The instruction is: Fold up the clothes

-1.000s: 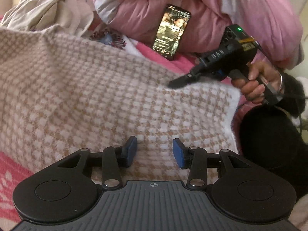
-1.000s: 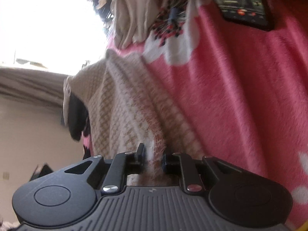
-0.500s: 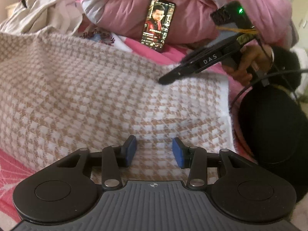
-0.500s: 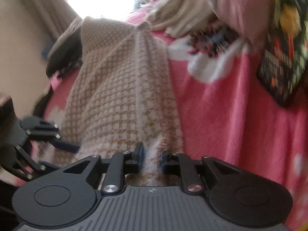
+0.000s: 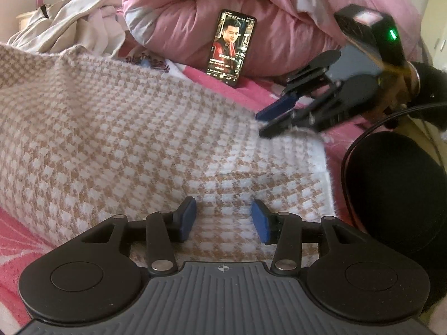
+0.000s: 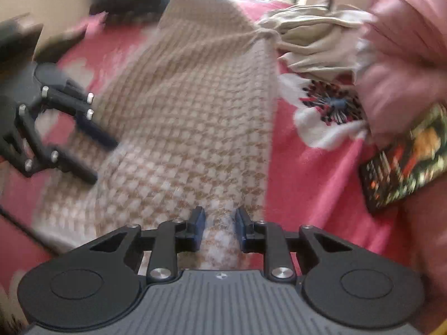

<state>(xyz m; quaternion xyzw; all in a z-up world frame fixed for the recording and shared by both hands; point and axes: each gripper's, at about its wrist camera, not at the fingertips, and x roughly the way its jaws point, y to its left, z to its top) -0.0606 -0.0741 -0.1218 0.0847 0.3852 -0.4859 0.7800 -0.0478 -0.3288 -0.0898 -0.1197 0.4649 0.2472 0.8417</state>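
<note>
Tan-and-white houndstooth knit, a sweater [image 5: 145, 150] by the look of it, lay spread over the pink flowered bedspread [image 6: 321, 184], its near hem folded into a doubled band closest to the person and its far end running up toward the pile of beige clothes [image 5: 69, 30].

Compared with a second before, the right gripper [image 5: 265, 121] had rolled over from lying on its side into an upright pose and lifted off the bedspread, carrying the sweater's right edge with it. In the right wrist view a fuzzy tuft of knit sat between its blue pads [image 6: 199, 223], which stood only a little apart; the gap had widened slightly over that second and then settled, so I judged the pinch loose but not let go.

The left gripper [image 5: 223, 220] had shifted a little across the sweater and then held. Its jaws were partly open and widening slightly, with the knit lying beneath and between them but no pad pressing on it.

The phone [image 5: 231, 47], propped against the pink quilt [image 5: 279, 22] beyond the sweater, was unmoved, though its screen showed a different picture.

For the folding, this probably meant the right edge was being raised to swing inward over the sweater's body while the left gripper waited over the hem. With so light a pinch, the cloth could slip out mid-fold.
</note>
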